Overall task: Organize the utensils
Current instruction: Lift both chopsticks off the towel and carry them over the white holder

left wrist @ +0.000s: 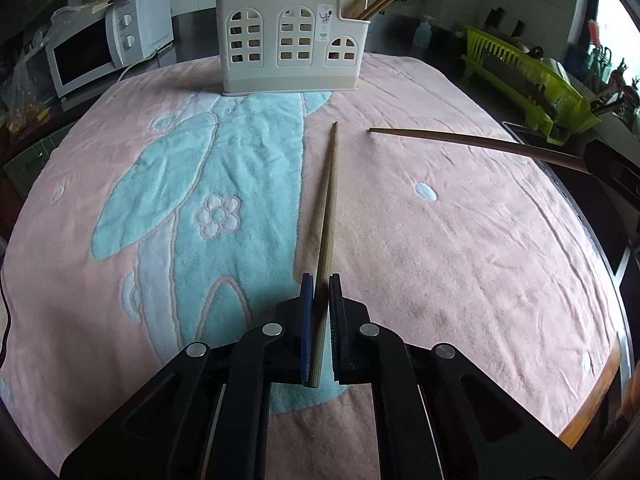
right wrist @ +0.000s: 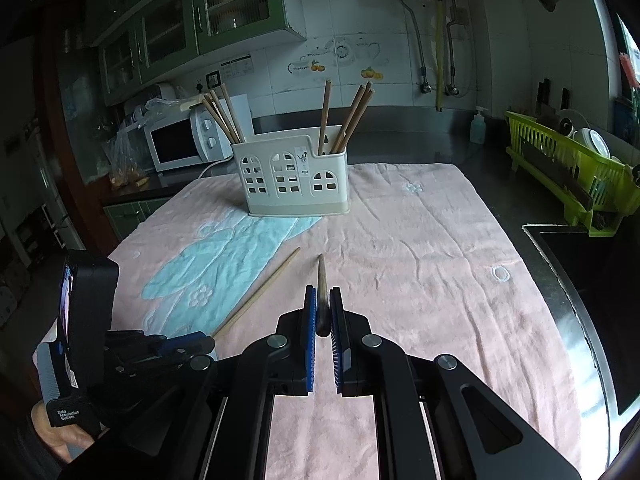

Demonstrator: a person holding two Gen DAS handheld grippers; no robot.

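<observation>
While each hand-held gripper was clenched on one chopstick, the deciding relation was the line from each held stick to the holder at the far end of the desk.

At the bottom centre of the left wrist view, the left hand-held gripper (left wrist: 320, 312) gripped the light chopstick (left wrist: 327, 216) between its blue pads, near the stick's thick end. The long axis ran forward and slightly right, with the thin tip toward the upper centre of the frame. Whether the tip rested on the pink towel (left wrist: 460, 240) or stood just above it could not be told.

In the right wrist view, the right hand-held gripper (right wrist: 322, 312) held the dark chopstick (right wrist: 321, 280) at bottom centre, its axis pointing almost straight away from the camera, so it appeared strongly foreshortened.

Farther off, the cream utensil holder (left wrist: 288, 52) stood upright on the towel at the upper centre of both views. Chopsticks already stood in its left and right end compartments.

Judged from the left view, that stick's axis already lay nearly in line with the holder, so the left side appeared better aligned. Insertion would call for turning each stick upright over a compartment.
</observation>
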